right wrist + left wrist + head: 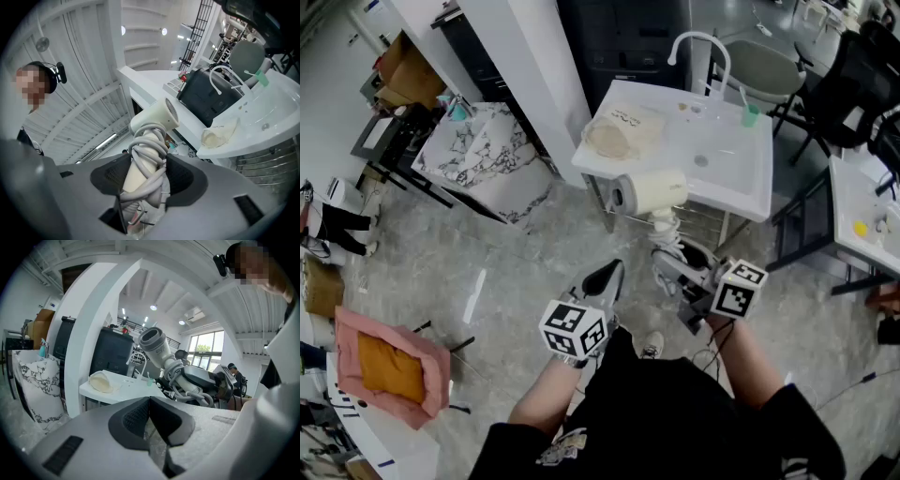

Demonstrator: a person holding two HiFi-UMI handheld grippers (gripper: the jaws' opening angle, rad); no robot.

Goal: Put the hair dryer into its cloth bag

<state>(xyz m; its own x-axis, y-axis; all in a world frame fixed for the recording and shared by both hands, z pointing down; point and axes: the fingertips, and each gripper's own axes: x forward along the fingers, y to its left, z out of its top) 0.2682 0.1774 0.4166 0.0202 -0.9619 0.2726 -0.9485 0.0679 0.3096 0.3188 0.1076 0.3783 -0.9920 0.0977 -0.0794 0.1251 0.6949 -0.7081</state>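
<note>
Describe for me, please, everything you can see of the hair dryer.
The hair dryer is cream-white, smooth plastic by its look, with a short round barrel and a straight handle. Its pale grey cord is coiled round the handle. The right gripper clamps that wrapped handle, holding the dryer in the air before the white sink counter.

Nothing really legible here, honestly. The cloth bag [637,124] on the white sink counter [736,176] at upper centre of the head view has a small dark print, and the hair dryer [158,347] shows a little dark logo on its barrel just behind the nozzle in the left gripper view, but both are too small and blurry to read. The marker cube [574,330] at lower centre and the other cube [739,289] to its right only carry black-and-white square patterns, no letters or numbers.
</note>
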